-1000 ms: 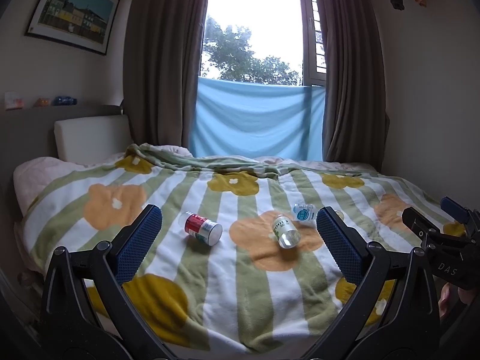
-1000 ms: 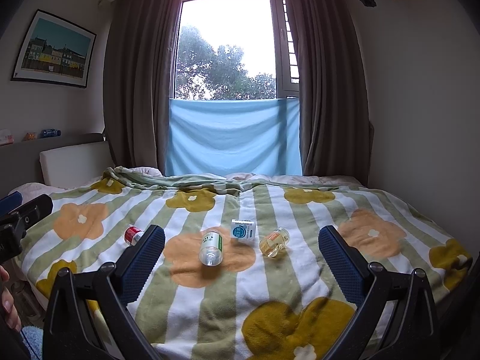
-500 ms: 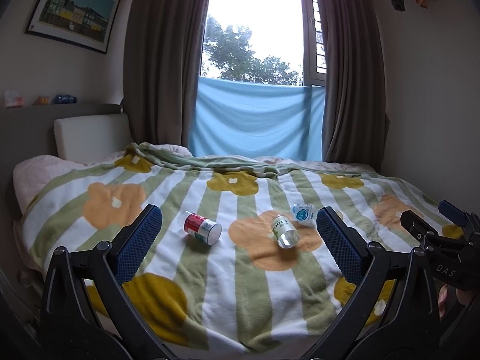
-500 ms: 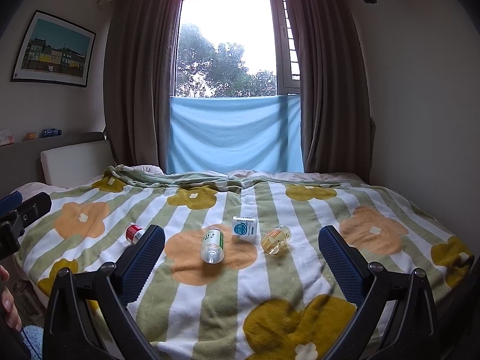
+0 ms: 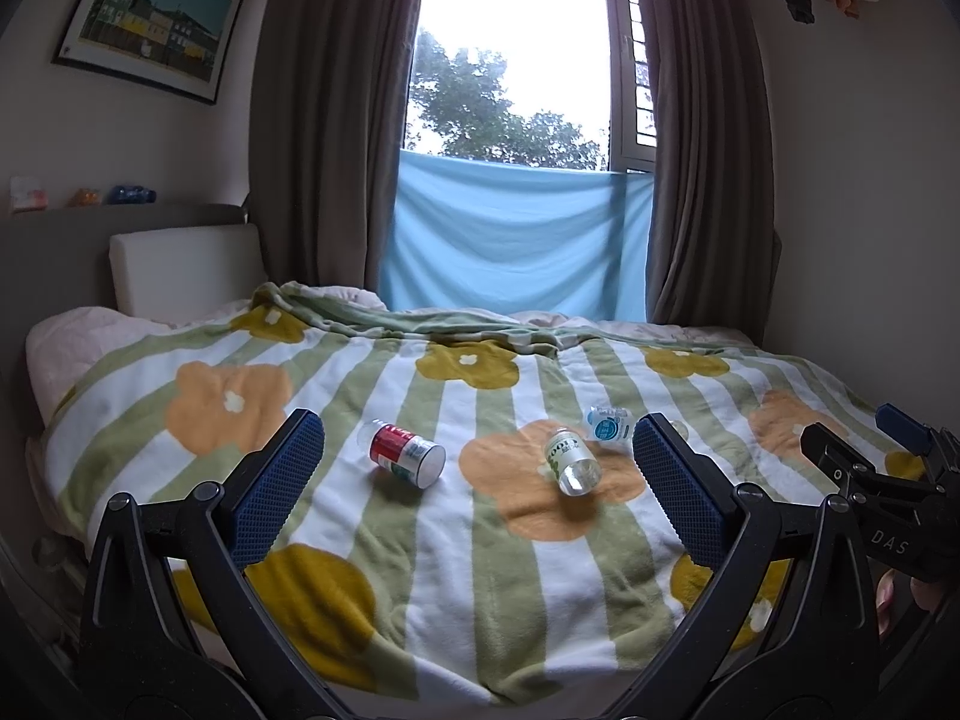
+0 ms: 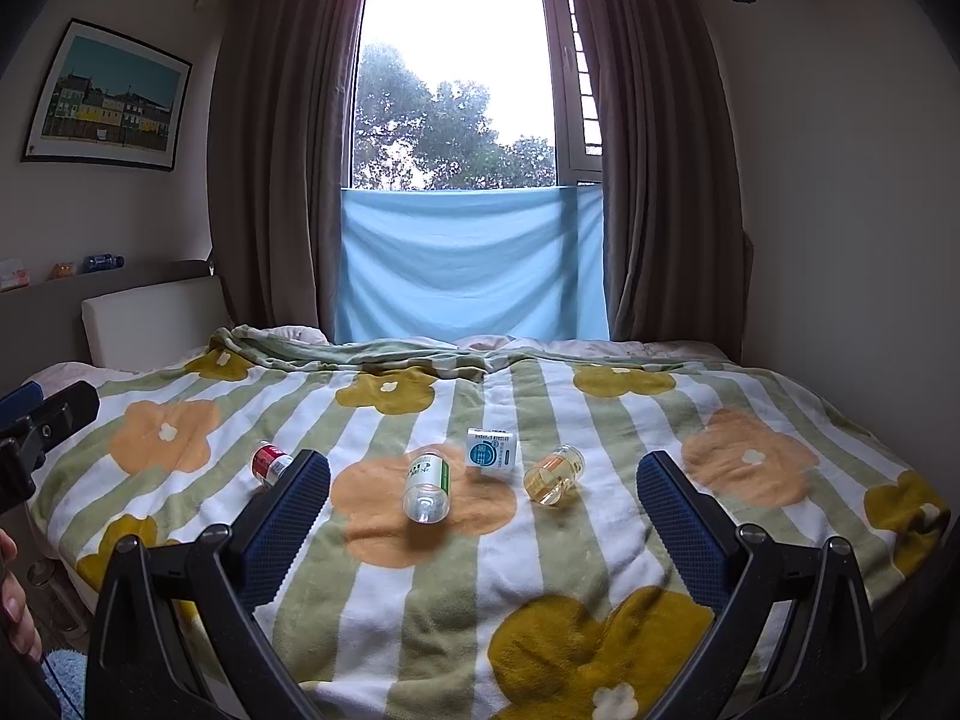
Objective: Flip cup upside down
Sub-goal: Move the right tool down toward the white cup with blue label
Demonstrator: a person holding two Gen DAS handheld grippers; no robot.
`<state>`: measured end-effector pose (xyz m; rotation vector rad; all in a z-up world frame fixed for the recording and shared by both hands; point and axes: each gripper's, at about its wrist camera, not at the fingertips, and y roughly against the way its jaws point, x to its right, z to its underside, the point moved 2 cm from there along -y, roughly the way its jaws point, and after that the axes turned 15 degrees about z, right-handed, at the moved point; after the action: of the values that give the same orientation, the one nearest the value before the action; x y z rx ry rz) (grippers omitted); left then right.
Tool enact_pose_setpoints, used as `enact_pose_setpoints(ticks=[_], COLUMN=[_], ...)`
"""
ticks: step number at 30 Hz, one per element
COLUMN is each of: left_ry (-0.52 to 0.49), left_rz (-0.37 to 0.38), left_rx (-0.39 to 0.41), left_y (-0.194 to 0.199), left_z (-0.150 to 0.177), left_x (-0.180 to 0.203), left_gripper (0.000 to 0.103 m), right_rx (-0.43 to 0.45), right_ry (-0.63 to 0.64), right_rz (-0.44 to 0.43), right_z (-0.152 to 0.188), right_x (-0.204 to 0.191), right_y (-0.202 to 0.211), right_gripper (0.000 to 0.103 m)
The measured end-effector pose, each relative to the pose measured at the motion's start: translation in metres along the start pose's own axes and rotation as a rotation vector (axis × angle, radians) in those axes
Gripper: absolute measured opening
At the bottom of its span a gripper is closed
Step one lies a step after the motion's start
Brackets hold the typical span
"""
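Note:
Several small cups lie on their sides on the flowered blanket (image 5: 480,570): a red-labelled cup (image 5: 405,456) (image 6: 270,463), a clear green-labelled cup (image 5: 570,459) (image 6: 427,483), a white blue-labelled cup (image 5: 607,423) (image 6: 491,455) and a clear yellowish cup (image 6: 553,474). My left gripper (image 5: 478,432) is open and empty, held short of the bed's near edge, with the red and green cups ahead between its fingers. The right gripper (image 6: 485,468) is also open and empty, facing the green, blue and yellowish cups. Neither gripper touches a cup.
The bed fills the room between the padded headboard (image 5: 180,264) on the left and the wall on the right. Curtains and a blue cloth (image 6: 468,264) hang at the window behind it. A person's fingers (image 6: 15,600) show at the left edge.
Almost nothing. The right wrist view has drifted very slightly. The cups lie where they were and both grippers stay open.

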<state>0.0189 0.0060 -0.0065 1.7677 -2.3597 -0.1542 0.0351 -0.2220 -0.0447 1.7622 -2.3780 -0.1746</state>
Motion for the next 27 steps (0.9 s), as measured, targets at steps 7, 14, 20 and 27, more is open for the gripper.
enact_pose_setpoints(ticks=[7, 14, 20, 27], left_ry=[0.009, 0.033, 0.046, 0.073], left_rz=[-0.007, -0.023, -0.032, -0.049], left_rx=[-0.008, -0.027, -0.042, -0.076], left_y=[-0.004, -0.011, -0.016, -0.030], left_z=[0.006, 0.014, 0.010, 0.015], left_x=[-0.001, -0.004, -0.010, -0.028], left_gripper=[0.103, 0.103, 0.102, 0.102], right_rx=[-0.018, -0.054, -0.129, -0.245], right_ry=[0.001, -0.011, -0.048, -0.129], right_rz=[-0.003, 0.009, -0.037, -0.146], right_z=[0.019, 0.027, 0.022, -0.008], right_x=[-0.006, -0.002, 0.006, 0.016], right_y=[-0.004, -0.009, -0.019, -0.078], right_gripper=[0.102, 0.102, 0.102, 0.102])
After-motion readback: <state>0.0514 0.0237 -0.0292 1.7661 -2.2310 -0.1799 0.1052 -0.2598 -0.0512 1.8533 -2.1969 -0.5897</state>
